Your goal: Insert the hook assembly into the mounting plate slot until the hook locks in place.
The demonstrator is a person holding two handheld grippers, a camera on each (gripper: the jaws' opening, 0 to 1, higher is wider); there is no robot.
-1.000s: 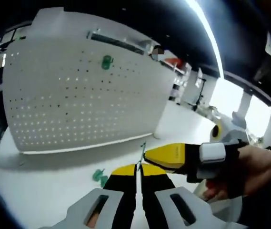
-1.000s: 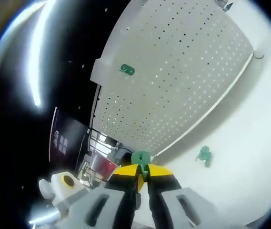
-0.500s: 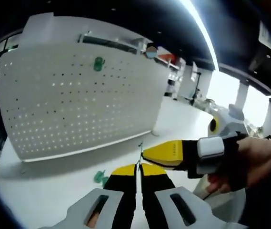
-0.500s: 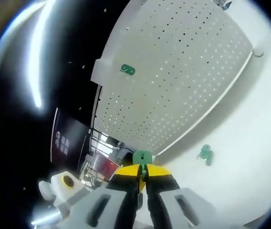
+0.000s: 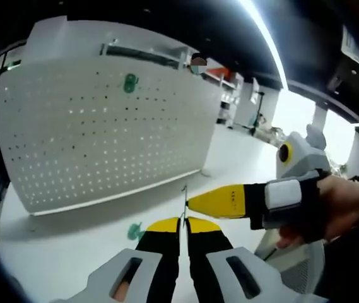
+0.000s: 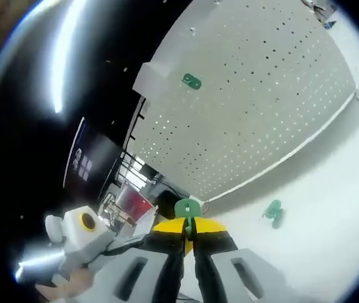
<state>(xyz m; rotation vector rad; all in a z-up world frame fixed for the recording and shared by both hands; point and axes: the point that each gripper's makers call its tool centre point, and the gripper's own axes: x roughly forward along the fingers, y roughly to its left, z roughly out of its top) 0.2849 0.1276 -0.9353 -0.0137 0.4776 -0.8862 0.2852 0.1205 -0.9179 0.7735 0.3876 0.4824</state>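
Note:
My right gripper point(image 6: 187, 222) is shut on a small green hook piece point(image 6: 187, 208) that sticks out past its yellow tips. In the left gripper view it reaches in from the right point(image 5: 190, 203), held by a gloved hand point(image 5: 337, 208), and the piece shows edge-on as a thin upright sliver point(image 5: 185, 199). My left gripper point(image 5: 183, 221) sits just under that sliver, jaws shut; I cannot tell if it grips it. The white perforated mounting plate point(image 5: 103, 139) point(image 6: 261, 107) stands beyond, carrying one green hook point(image 5: 130, 83) point(image 6: 192, 81).
Another green hook point(image 5: 135, 231) point(image 6: 272, 213) lies on the white table point(image 5: 59, 252) in front of the plate's lower edge. The table point(image 6: 330, 208) runs on past the plate. Dark room with ceiling light strips behind.
Both views have shifted a little with the hands. The right gripper still holds the green piece by the left gripper's tips; nothing was let go or taken.

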